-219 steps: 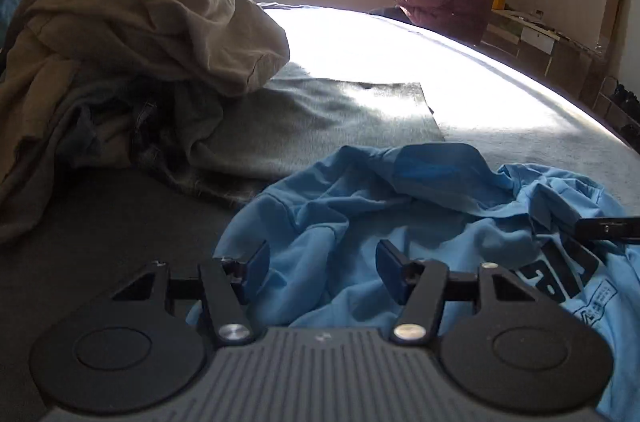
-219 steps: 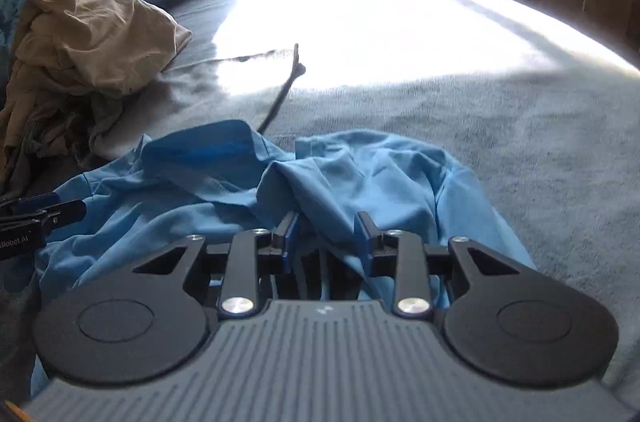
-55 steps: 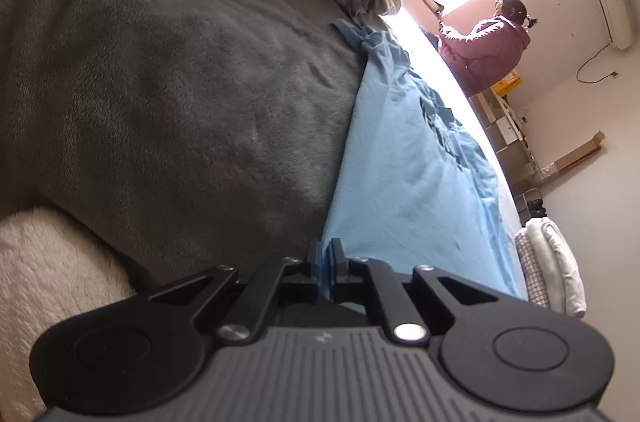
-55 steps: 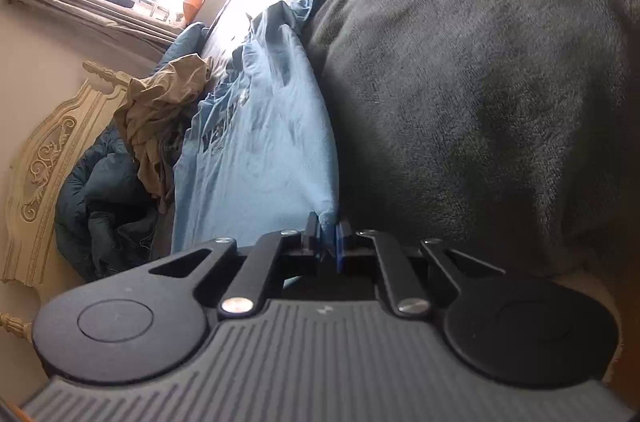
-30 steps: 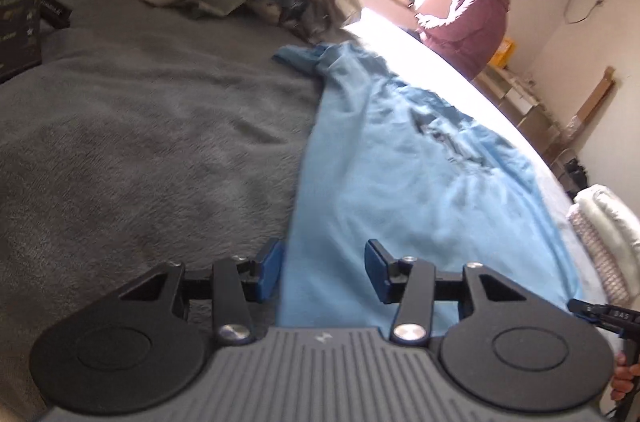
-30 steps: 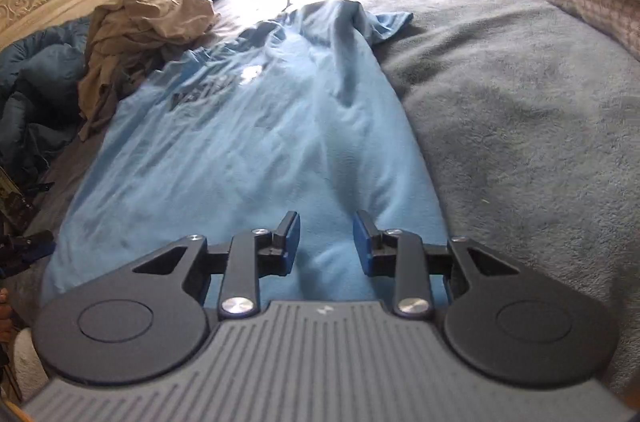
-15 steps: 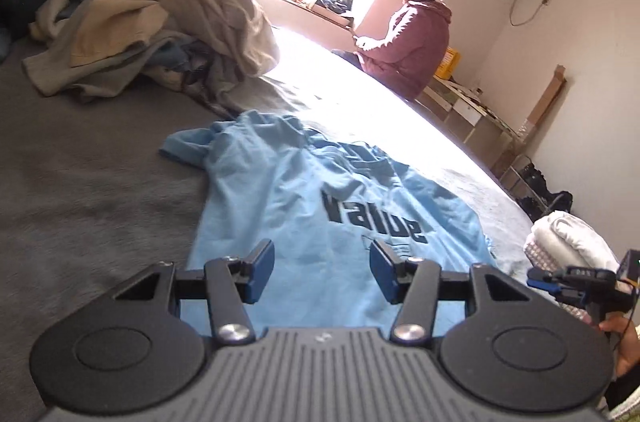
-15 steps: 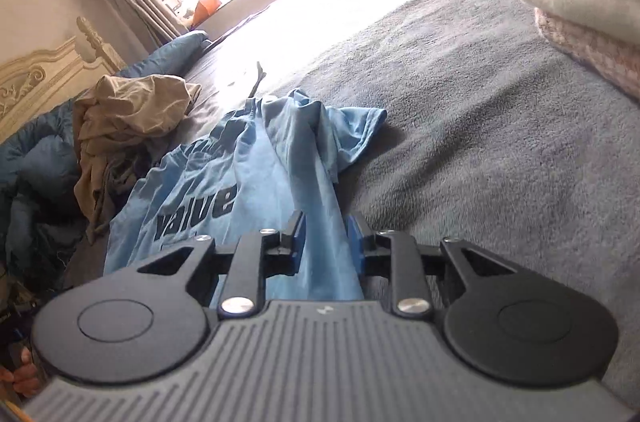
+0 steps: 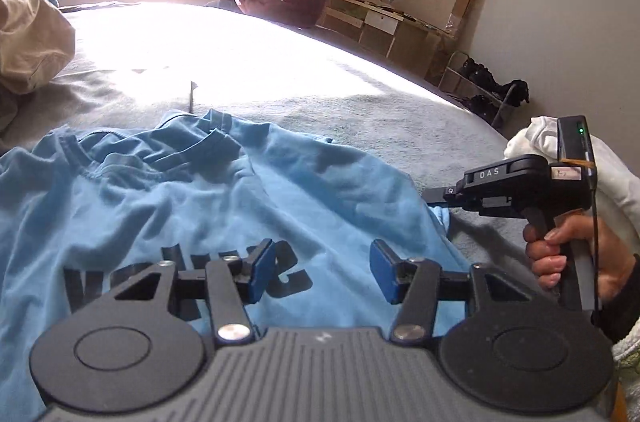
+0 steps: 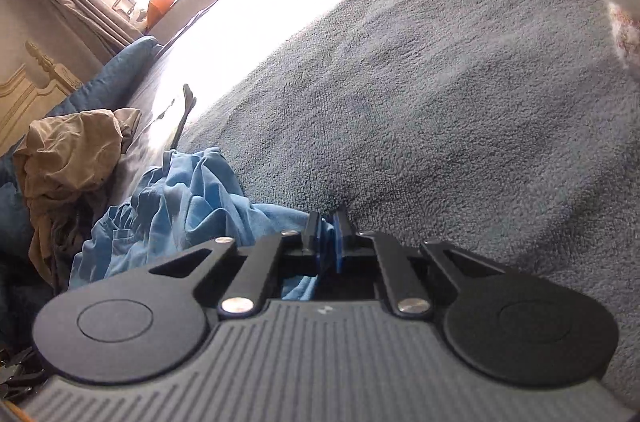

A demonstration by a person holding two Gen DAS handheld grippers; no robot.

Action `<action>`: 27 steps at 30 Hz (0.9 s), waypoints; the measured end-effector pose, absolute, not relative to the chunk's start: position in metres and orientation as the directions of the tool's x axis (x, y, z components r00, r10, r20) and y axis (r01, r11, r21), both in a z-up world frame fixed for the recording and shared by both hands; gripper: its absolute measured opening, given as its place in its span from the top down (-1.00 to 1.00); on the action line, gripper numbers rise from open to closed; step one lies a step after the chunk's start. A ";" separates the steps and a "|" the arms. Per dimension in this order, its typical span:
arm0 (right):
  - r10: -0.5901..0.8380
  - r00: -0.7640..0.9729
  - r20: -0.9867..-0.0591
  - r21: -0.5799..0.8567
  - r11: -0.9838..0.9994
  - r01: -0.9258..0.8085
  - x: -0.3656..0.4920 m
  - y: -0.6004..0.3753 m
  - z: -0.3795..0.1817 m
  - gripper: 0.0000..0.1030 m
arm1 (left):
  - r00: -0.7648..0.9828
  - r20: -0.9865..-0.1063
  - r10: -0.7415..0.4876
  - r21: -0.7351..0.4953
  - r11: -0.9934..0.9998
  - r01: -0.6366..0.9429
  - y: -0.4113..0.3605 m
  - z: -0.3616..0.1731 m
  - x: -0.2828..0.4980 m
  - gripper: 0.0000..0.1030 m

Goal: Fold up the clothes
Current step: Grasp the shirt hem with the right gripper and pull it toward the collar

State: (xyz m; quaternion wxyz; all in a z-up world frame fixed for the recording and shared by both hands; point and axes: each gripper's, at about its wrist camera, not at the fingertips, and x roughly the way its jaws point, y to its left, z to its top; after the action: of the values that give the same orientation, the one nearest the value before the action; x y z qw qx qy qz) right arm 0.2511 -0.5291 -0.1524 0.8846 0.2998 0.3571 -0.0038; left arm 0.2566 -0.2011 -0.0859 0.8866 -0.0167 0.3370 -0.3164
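blue t-shirt lies spread, unfolded; left gripper gapes empty, right gripper pinches its sleeve edge

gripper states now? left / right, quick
Left gripper: open, above the blue T-shirt, holding nothing.
Right gripper: shut on the blue T-shirt's edge.

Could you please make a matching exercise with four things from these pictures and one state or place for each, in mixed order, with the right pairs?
Things:
1. left tool
2. right tool
3. blue T-shirt
4. beige clothes

States or places:
A. spread on the grey blanket, print facing up
B. open, above the print
C. heaped near the headboard
D. shut on the shirt's edge

Pairs: 1-B, 2-D, 3-A, 4-C
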 end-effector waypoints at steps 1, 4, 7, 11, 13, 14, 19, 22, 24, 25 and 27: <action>0.192 0.757 -0.625 0.513 0.832 0.213 0.254 -0.530 -0.148 0.96 | 0.577 -0.586 -0.570 -0.233 0.800 0.554 -0.211 -0.090 0.262 -0.04; 0.136 0.788 -0.601 0.453 0.870 0.196 0.265 -0.539 -0.130 0.97 | 0.580 -0.591 -0.560 -0.233 0.807 0.542 -0.233 -0.105 0.277 -0.03; 0.049 0.809 -0.585 0.348 0.917 0.196 0.280 -0.548 -0.109 0.97 | 0.582 -0.602 -0.548 -0.246 0.820 0.517 -0.242 -0.118 0.288 -0.03; -0.049 0.829 -0.557 0.214 0.956 0.200 0.300 -0.559 -0.087 0.97 | 0.598 -0.601 -0.530 -0.227 0.830 0.509 -0.244 -0.129 0.289 -0.04; -0.085 0.828 -0.554 0.147 0.969 0.198 0.311 -0.563 -0.082 0.97 | 0.608 -0.591 -0.530 -0.218 0.831 0.512 -0.244 -0.132 0.287 -0.04; -0.106 0.826 -0.553 0.110 0.974 0.199 0.318 -0.563 -0.081 0.97 | 0.611 -0.589 -0.529 -0.213 0.831 0.514 -0.244 -0.132 0.286 -0.04; -0.182 0.801 -0.570 -0.004 0.976 0.218 0.352 -0.569 -0.092 0.99 | 0.622 -0.580 -0.526 -0.194 0.831 0.522 -0.246 -0.133 0.284 -0.09; -0.199 0.788 -0.582 0.026 0.965 0.262 0.370 -0.581 -0.110 0.98 | 0.623 -0.578 -0.527 -0.189 0.829 0.526 -0.247 -0.134 0.283 -0.11; -0.200 0.781 -0.592 0.081 0.949 0.304 0.375 -0.591 -0.120 0.95 | 0.623 -0.577 -0.528 -0.187 0.828 0.528 -0.247 -0.134 0.283 -0.12; -0.198 0.778 -0.596 0.114 0.938 0.326 0.375 -0.596 -0.124 0.94 | 0.623 -0.576 -0.529 -0.188 0.828 0.529 -0.246 -0.134 0.283 -0.12; -0.155 0.796 -0.585 0.212 0.919 0.334 0.362 -0.603 -0.122 0.92 | 0.623 -0.574 -0.531 -0.190 0.827 0.529 -0.246 -0.134 0.283 -0.12</action>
State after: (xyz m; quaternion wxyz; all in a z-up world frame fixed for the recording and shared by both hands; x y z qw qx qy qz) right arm 0.3616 -0.6028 -0.1222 0.9350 0.1538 0.2915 -0.1306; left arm 0.2827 -0.2459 -0.1345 0.9009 -0.0012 0.3191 -0.2943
